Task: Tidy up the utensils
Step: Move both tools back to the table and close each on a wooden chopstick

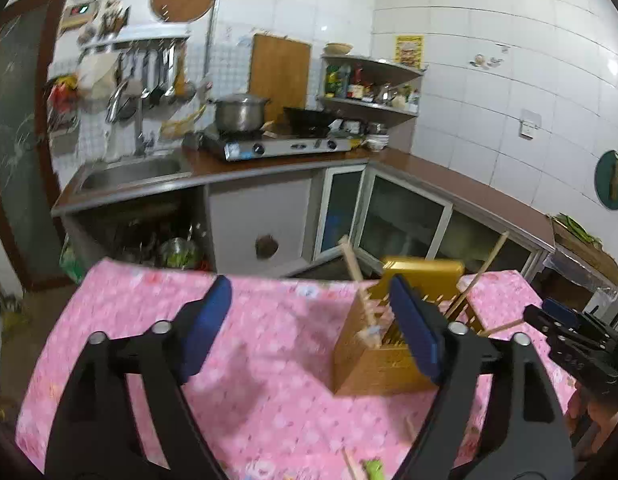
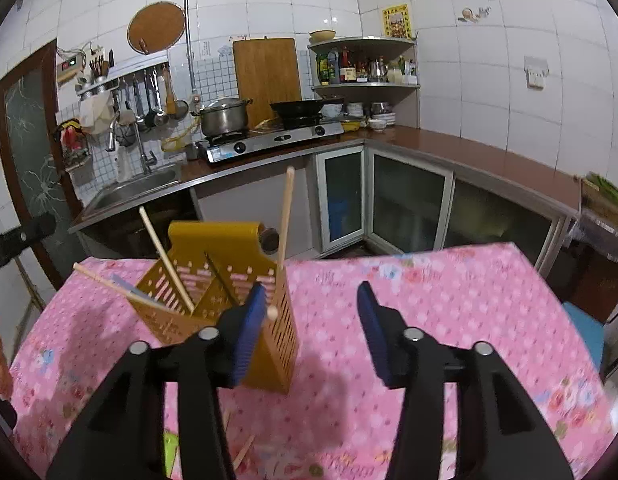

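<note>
Left gripper [image 1: 311,320] is hovering over the pink-clothed worktop [image 1: 249,360], pointing forward and slightly down, jaws spread wide and holding nothing. Its blue pads [image 1: 207,328] are sitting well apart; the right-side pad is overlapping the holder [image 1: 373,360] in view, but whether it is touching it is not clear.

Right gripper [image 2: 311,332] is also hovering above the worktop [image 2: 449,320], aimed forward, jaws spread, nothing between them. Its left pad [image 2: 247,336] is sitting just in front of the holder [image 2: 213,280], contact not clear. In the left wrist view the right gripper [image 1: 565,320] is showing at the worktop's right edge.

The holder, a yellow slotted box, is standing upright near the worktop's far edge, between the two grippers. Chopsticks [image 2: 167,256] are sticking out of it, leaning at different angles: one tilting left, one lying low toward the left edge, one [image 2: 285,216] nearly upright at the right side. More chopsticks [image 1: 351,466] are lying on the worktop near its front edge, beside a green item [image 1: 373,470], too blurred to identify.
</note>
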Demonstrator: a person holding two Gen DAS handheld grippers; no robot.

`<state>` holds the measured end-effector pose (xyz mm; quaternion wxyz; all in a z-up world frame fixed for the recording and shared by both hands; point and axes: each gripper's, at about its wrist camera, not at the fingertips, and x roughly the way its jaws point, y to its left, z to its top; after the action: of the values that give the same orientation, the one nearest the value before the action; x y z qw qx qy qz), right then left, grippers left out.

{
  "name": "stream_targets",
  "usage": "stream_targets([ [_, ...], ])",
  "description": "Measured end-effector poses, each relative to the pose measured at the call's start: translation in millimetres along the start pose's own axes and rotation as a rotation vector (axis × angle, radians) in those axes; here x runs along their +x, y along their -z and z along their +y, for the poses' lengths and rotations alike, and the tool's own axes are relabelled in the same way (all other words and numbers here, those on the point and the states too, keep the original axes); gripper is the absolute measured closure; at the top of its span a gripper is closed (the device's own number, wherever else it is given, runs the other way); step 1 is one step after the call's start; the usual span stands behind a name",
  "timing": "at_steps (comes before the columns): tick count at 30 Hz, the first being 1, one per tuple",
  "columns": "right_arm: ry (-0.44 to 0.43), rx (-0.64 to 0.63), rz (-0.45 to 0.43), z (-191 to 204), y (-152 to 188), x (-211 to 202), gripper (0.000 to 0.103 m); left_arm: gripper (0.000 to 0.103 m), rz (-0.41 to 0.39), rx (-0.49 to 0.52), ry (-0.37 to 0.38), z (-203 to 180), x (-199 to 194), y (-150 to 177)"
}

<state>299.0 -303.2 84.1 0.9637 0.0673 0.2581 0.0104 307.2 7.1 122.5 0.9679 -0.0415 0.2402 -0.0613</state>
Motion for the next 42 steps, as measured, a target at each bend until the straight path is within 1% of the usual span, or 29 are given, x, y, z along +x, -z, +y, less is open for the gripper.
stream_targets([
  [3,0.021,-0.007,0.021,1,21,-4,0.051,0.021,0.045,-0.029,-0.005,14,2,19],
  [6,0.013,-0.011,0.018,4,37,-10,0.051,0.019,0.081,-0.044,-0.011,23,4,39],
  [7,0.015,-0.014,0.019,5,39,-12,0.051,0.016,0.091,-0.045,-0.014,25,5,44],
  [12,0.016,-0.001,0.063,11,56,-12,0.051,0.015,0.145,-0.047,-0.021,30,10,67],
  [20,0.033,0.014,0.157,18,99,11,0.051,0.015,0.22,-0.039,-0.035,26,24,102],
  [25,0.03,0.016,0.213,30,113,25,0.051,0.015,0.263,-0.028,-0.038,17,33,120],
  [28,0.026,0.016,0.248,36,121,34,0.052,0.016,0.31,-0.036,-0.025,12,43,133],
  [29,0.027,0.015,0.264,38,123,38,0.054,0.016,0.323,-0.037,-0.026,10,46,136],
  [30,0.026,0.014,0.273,40,125,40,0.055,0.017,0.335,-0.037,-0.027,8,49,138],
  [32,0.022,0.013,0.301,43,129,46,0.058,0.03,0.372,-0.037,-0.017,5,56,142],
  [34,0.019,0.017,0.317,46,131,50,0.06,0.036,0.405,-0.037,-0.001,2,62,146],
  [37,0.015,0.02,0.348,50,134,59,0.066,0.041,0.434,-0.043,0.014,-4,68,152],
  [38,0.018,0.018,0.357,51,135,62,0.069,0.042,0.441,-0.042,0.022,-7,69,153],
  [39,0.018,0.019,0.373,51,138,66,0.069,0.043,0.448,-0.037,0.029,-10,70,153],
  [40,0.011,0.021,0.376,51,139,68,0.069,0.048,0.46,-0.022,0.034,-14,73,155],
  [41,0.012,0.016,0.376,52,139,68,0.071,0.056,0.473,-0.011,0.035,-17,76,157],
  [42,0.01,0.01,0.378,54,138,68,0.074,0.059,0.483,-0.005,0.038,-19,77,157],
])
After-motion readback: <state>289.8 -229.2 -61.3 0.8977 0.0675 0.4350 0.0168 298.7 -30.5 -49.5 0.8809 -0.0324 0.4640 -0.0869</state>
